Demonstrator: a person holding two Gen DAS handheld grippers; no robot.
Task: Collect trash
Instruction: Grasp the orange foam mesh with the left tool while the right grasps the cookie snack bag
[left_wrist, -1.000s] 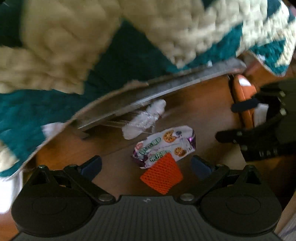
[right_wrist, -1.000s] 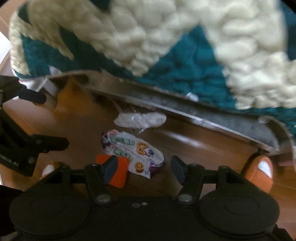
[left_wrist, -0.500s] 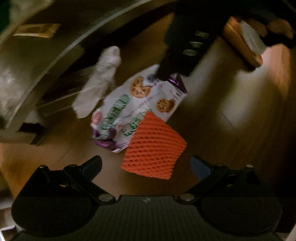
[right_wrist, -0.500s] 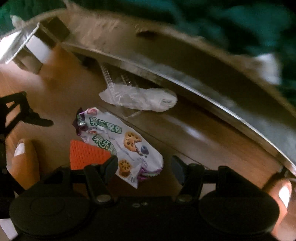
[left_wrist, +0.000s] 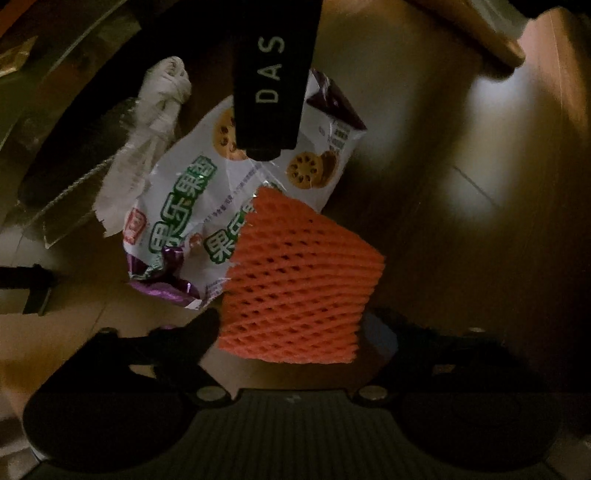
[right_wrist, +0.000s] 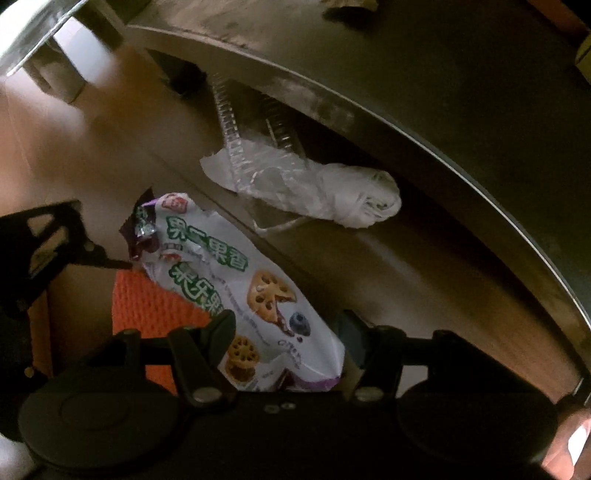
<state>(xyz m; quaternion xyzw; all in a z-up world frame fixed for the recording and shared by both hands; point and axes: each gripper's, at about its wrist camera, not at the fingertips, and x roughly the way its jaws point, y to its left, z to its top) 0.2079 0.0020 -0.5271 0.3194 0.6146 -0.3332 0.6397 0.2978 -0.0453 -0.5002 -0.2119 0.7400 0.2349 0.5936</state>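
Floor (left_wrist: 461, 229) of wood carries a snack wrapper (right_wrist: 236, 280) between the spread, empty right gripper (right_wrist: 284, 332) fingers. Orange foam net (left_wrist: 295, 280) overlaps its end, between the left gripper (left_wrist: 291, 328) jaws, just closing, not visibly pressing.

- Under me lies a brown wooden floor (left_wrist: 461, 229), dim and glossy.
- A grey metal rail (right_wrist: 424, 122) curves across above it.
- An orange slipper (left_wrist: 491, 48) sits off near the corner.
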